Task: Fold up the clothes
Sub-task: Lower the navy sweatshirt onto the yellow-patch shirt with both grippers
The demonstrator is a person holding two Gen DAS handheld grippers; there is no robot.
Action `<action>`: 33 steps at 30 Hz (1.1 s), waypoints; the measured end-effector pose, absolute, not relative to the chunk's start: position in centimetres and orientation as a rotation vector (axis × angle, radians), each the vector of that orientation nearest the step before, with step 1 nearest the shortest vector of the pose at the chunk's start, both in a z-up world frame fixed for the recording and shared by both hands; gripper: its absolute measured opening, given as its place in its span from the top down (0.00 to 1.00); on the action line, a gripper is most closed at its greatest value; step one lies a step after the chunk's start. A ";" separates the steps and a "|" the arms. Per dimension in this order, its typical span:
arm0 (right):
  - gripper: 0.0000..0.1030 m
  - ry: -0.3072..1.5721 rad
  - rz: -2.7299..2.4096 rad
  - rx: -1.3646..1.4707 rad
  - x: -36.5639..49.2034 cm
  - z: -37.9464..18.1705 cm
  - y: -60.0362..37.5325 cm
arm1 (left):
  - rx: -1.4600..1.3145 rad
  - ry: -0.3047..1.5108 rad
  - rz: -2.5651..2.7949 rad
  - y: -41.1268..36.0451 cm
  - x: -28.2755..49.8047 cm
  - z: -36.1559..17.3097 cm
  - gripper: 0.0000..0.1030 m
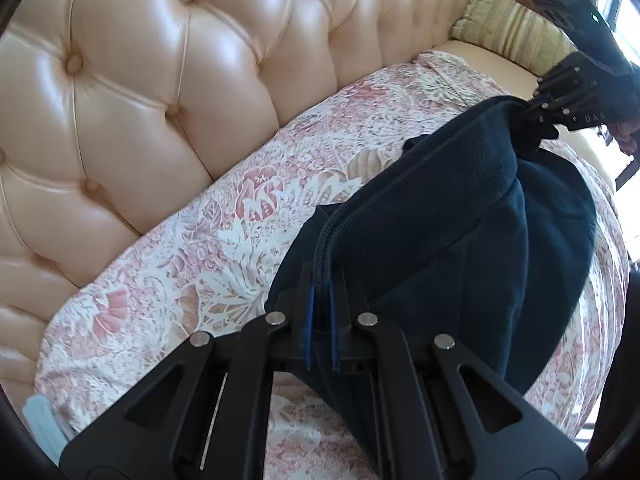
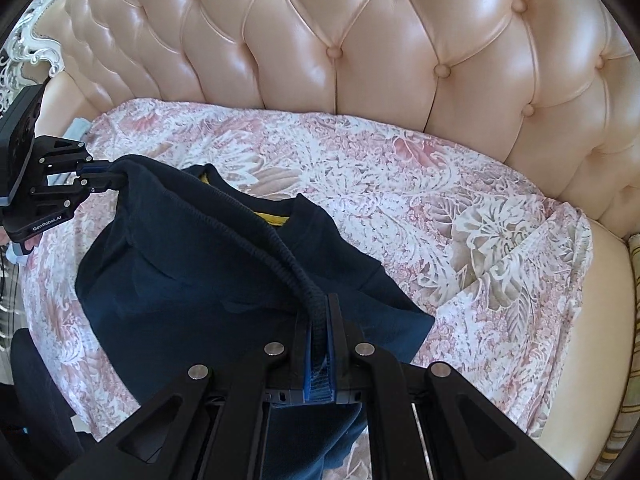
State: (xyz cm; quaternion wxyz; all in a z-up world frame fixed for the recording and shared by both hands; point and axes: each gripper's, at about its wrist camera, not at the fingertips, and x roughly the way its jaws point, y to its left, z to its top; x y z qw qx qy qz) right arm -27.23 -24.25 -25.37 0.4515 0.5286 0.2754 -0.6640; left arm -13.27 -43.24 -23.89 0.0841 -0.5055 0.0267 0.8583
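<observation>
A navy sweatshirt with a yellow inner neck band lies partly on the floral sofa cover. Its ribbed hem is lifted and stretched between both grippers. In the left wrist view my left gripper is shut on one end of the hem. At the upper right of that view my right gripper pinches the other end. In the right wrist view my right gripper is shut on the ribbed edge, and my left gripper holds the far end at the left. The hem sags slightly between them.
A tufted peach leather sofa back rises behind the floral cover. A striped cushion leans at the sofa's right end. A light blue item lies at the left edge of the cover. The carved white frame marks the sofa's left corner.
</observation>
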 end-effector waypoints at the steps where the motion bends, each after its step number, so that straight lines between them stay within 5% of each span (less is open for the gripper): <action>1: 0.95 0.682 -1.639 1.312 -27.4 -25.6 -24.5 | -1.517 0.059 2.564 -43.5 -13.4 -24.3 0.92; 11: 0.86 0.604 -1.648 1.355 -28.7 -27.6 -24.8 | -1.556 -0.054 2.580 -44.5 -14.3 -26.4 0.90; 17: 0.68 0.506 -1.670 1.359 -29.6 -27.5 -23.8 | -1.571 -0.123 2.625 -45.5 -14.6 -26.8 0.65; 20: 0.59 0.458 -1.680 1.362 -30.1 -27.5 -23.1 | -1.567 -0.152 2.646 -45.9 -14.6 -26.9 0.63; 26: 0.57 0.336 -1.679 1.353 -30.5 -27.1 -22.2 | -1.576 -0.181 2.674 -46.8 -14.3 -26.9 0.63; 28: 0.50 0.262 -1.675 1.359 -30.9 -26.7 -21.8 | -1.577 -0.222 2.686 -47.3 -14.1 -26.9 0.63; 30: 0.27 0.185 -1.675 1.373 -31.5 -26.3 -21.4 | -1.576 -0.255 2.690 -47.6 -13.9 -26.9 0.63; 33: 0.21 0.169 -1.719 1.372 -32.3 -25.4 -20.9 | -1.553 -0.376 2.685 -48.4 -13.6 -26.8 0.63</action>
